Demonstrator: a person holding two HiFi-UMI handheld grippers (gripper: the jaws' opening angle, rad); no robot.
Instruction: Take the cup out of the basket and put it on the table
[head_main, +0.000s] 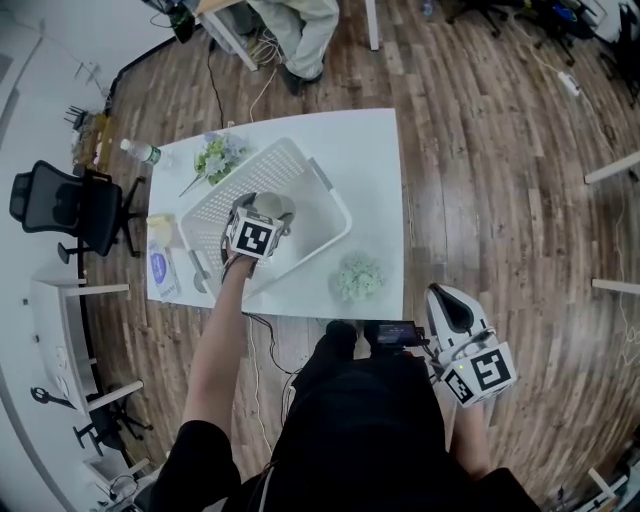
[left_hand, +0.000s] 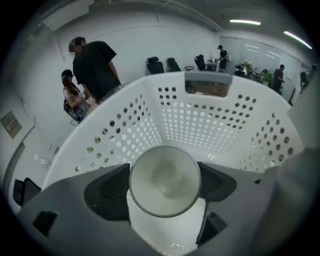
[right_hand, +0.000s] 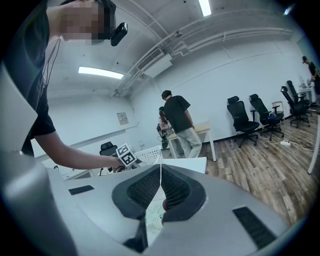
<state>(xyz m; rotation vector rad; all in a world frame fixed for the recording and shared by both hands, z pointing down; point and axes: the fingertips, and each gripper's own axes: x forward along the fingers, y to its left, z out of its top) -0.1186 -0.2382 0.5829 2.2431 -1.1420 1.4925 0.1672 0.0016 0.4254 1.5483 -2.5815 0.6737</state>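
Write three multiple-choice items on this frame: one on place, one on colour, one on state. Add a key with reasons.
1. Where is the cup?
A. between the right gripper's tongs
B. inside the basket
C. hanging outside the basket's rim

2. What colour is the basket?
A. white
B. blue
C. black

3. How do the right gripper's tongs stand?
A. wide apart
B. clamped on the cup
C. closed together, empty

Key:
1 B: the left gripper view shows the perforated walls rising around the cup.
2 A: it looks white in both the head view and the left gripper view.
3 C: in the right gripper view the tongs meet with nothing between them.
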